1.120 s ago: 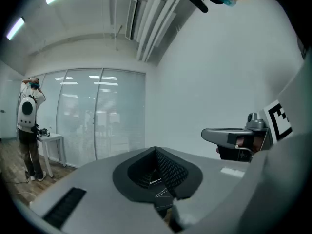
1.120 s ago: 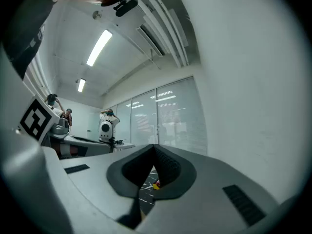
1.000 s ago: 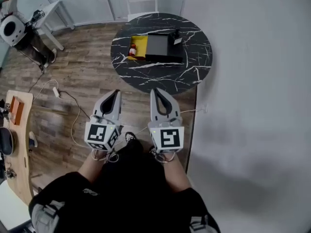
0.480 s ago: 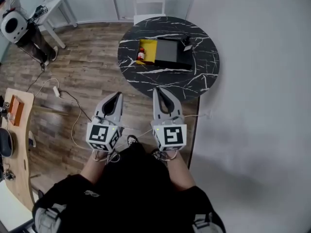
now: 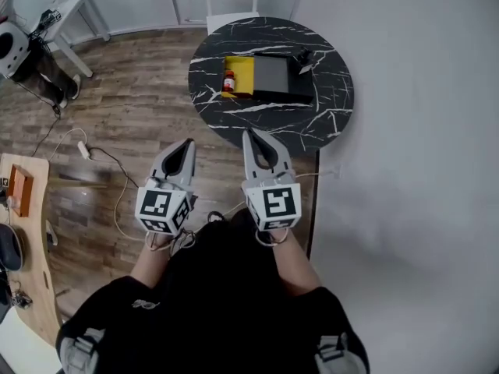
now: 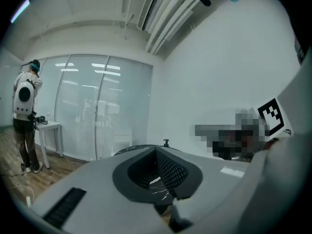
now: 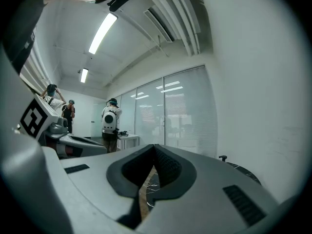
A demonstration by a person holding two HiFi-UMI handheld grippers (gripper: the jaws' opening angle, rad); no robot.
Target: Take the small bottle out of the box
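Left gripper [image 5: 187,142]: jaws closed tip to tip, nothing between them and nothing touched. Right gripper [image 5: 249,133]: jaws likewise fully closed and empty. Both are held side by side over the wooden floor [image 5: 132,107], pointing toward 12 o'clock, short of the round black marbled worktop [image 5: 312,119] and clear of its near edge.

Head view only: the box [image 5: 243,62] lies on the worktop, long axis from 9 to 3 o'clock. Its 9 o'clock end is an open yellow compartment; the rest is dark. The small bottle [image 5: 229,80], with a red label and a light cap, stands inside the yellow compartment, close to its 9 o'clock wall. A small dark object [image 5: 302,55] sits at the box's 3 o'clock corner.

Gripper views only: neither shows the box or the bottle. The left gripper view shows the worktop edge past the closed tips, plus a person with a white backpack [image 6: 24,97] at 9 o'clock beside a white table [image 6: 48,126]. The right gripper view shows glass partitions [image 7: 165,116] and ceiling lights [image 7: 102,33].
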